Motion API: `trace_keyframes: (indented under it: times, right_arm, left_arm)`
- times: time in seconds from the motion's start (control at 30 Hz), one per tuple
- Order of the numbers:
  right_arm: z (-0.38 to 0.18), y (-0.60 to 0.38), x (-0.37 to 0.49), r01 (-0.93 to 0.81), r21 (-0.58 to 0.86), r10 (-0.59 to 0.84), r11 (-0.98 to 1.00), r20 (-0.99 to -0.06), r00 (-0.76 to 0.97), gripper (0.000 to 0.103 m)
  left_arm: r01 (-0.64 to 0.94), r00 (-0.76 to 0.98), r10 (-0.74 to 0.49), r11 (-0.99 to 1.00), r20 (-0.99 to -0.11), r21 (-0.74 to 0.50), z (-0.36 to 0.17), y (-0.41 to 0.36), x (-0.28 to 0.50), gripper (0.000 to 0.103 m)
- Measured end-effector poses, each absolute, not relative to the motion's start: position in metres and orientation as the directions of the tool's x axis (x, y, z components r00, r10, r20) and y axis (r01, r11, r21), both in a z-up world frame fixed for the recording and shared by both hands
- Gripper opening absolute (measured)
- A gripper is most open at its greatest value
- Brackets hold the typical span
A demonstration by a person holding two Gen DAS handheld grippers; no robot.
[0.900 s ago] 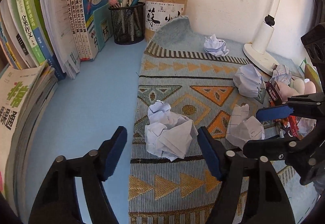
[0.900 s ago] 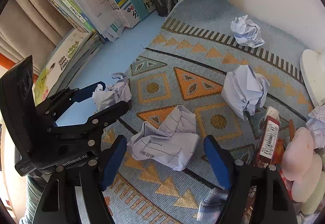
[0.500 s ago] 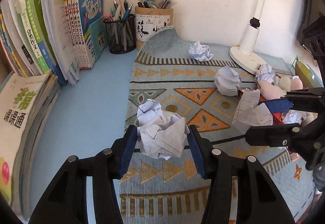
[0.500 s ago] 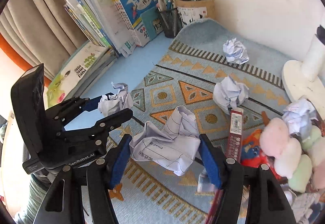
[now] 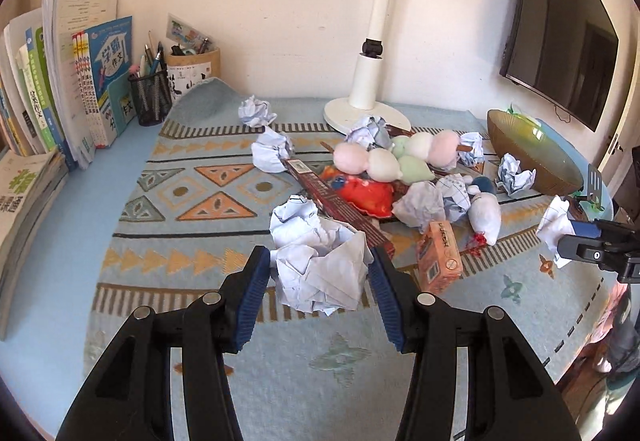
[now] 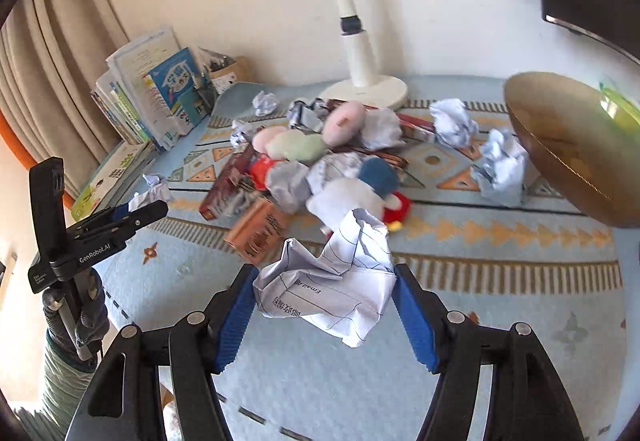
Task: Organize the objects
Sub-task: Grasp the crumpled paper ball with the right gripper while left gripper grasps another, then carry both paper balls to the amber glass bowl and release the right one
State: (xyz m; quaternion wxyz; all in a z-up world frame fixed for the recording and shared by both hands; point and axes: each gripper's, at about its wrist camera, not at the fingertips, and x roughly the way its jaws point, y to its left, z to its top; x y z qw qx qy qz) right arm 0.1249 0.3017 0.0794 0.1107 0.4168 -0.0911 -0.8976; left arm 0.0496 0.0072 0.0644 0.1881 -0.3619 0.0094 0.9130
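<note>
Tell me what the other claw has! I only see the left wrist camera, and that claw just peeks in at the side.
Observer: The right gripper is shut on a crumpled sheet of lined paper with printed writing on it.
Operator: Is there anything beside the books that I can't see?
Observer: Yes, a beige curtain hangs left of the book stack.
Operator: Who holds my claw?
Observer: A gloved hand grips the handle under the left gripper, which pinches its paper ball.
</note>
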Motion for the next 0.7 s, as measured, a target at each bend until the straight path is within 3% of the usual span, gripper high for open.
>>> trace_keyframes:
  times: [0.17, 0.37, 0.47, 0.6, 0.63, 0.7]
  right_arm:
    - [0.049, 0.339, 0.14, 0.071, 0.198, -0.2, -0.978, -0.772, -0.603, 0.067]
    - [0.033, 0.353, 0.144, 0.035, 0.233, -0.207, -0.972, -0.774, -0.599, 0.076]
    - [0.031, 0.348, 0.146, 0.029, 0.215, -0.188, -0.976, -0.777, -0.601, 0.088]
    - [0.025, 0.352, 0.153, -0.026, 0.208, -0.147, -0.978, -0.767, -0.625, 0.088]
    - [0.022, 0.354, 0.153, -0.049, 0.215, -0.138, -0.975, -0.769, -0.624, 0.086]
    - [0.024, 0.358, 0.156, -0.062, 0.201, -0.114, -0.978, -0.755, -0.646, 0.054]
  left_arm:
    - [-0.319, -0.629, 0.336, -0.934, -0.701, -0.161, 0.029, 0.027, 0.051, 0.048]
    - [-0.294, -0.607, 0.302, -0.945, -0.735, -0.145, 0.018, 0.024, 0.052, 0.048]
    - [-0.288, -0.601, 0.317, -0.942, -0.734, -0.171, 0.015, 0.019, 0.054, 0.049]
    - [-0.278, -0.606, 0.304, -0.947, -0.735, -0.162, 0.014, 0.02, 0.054, 0.049]
    - [-0.277, -0.61, 0.294, -0.949, -0.736, -0.15, 0.015, 0.022, 0.054, 0.049]
    - [-0.275, -0.617, 0.27, -0.954, -0.739, -0.119, 0.016, 0.026, 0.055, 0.049]
